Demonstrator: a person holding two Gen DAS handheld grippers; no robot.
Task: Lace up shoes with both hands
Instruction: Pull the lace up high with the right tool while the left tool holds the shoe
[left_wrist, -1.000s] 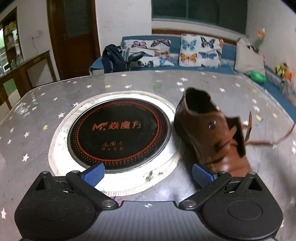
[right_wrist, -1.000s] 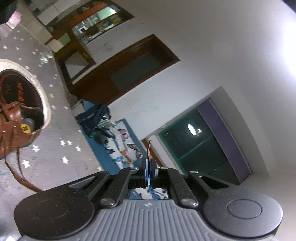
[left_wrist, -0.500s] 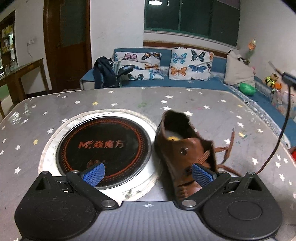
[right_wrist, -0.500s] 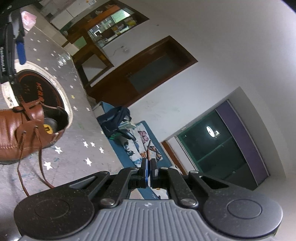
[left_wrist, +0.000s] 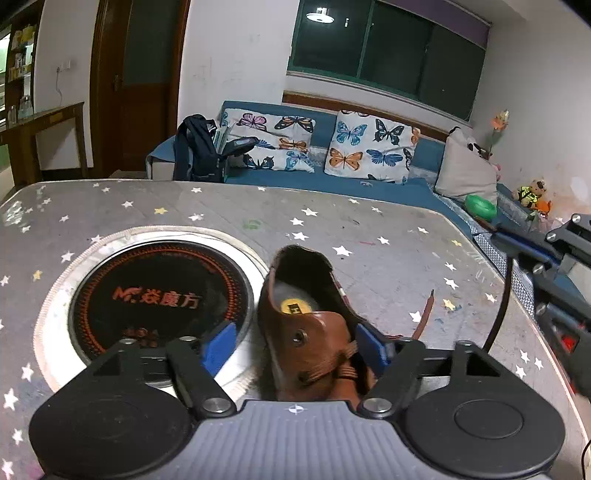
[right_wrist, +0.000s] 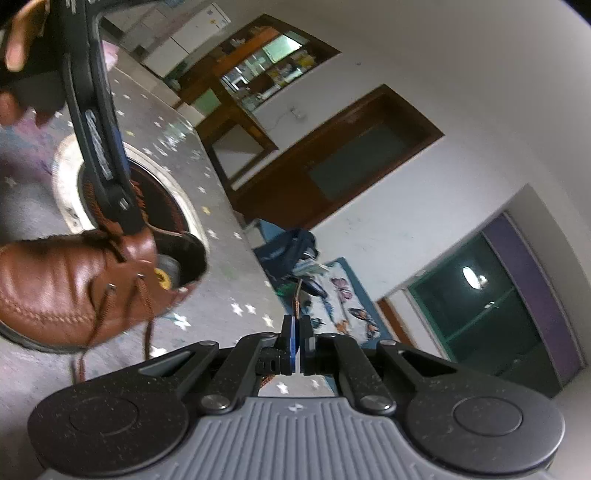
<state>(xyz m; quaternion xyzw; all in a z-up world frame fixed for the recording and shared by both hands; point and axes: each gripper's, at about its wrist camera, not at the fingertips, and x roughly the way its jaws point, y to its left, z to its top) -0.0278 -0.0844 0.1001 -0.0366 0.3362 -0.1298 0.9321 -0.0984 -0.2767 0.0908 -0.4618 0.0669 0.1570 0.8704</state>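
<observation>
A brown leather shoe (left_wrist: 306, 332) lies on the starry grey table (left_wrist: 369, 229), its opening facing away from me. My left gripper (left_wrist: 295, 347) straddles its laced part and its jaws are closing. The right blue pad (left_wrist: 371, 345) is at the shoe's side, while the left pad (left_wrist: 219, 347) still stands a gap away. My right gripper (right_wrist: 295, 343) is shut on one brown shoelace (right_wrist: 297, 291), whose tip pokes out above the pads. That lace runs back to the shoe (right_wrist: 74, 288). The other lace end (left_wrist: 424, 317) rests on the table to the right.
A round black induction hob (left_wrist: 159, 295) with a metal ring is set into the table just left of the shoe. A blue sofa with butterfly cushions (left_wrist: 351, 147) and a dark bag (left_wrist: 195, 147) stand beyond the far edge. A hand (right_wrist: 14, 55) holds the left gripper.
My left gripper has shifted right over the shoe, which now sits between its pads, and its jaws have narrowed. The right gripper has sunk and tipped toward the table, still pinching the lace.
</observation>
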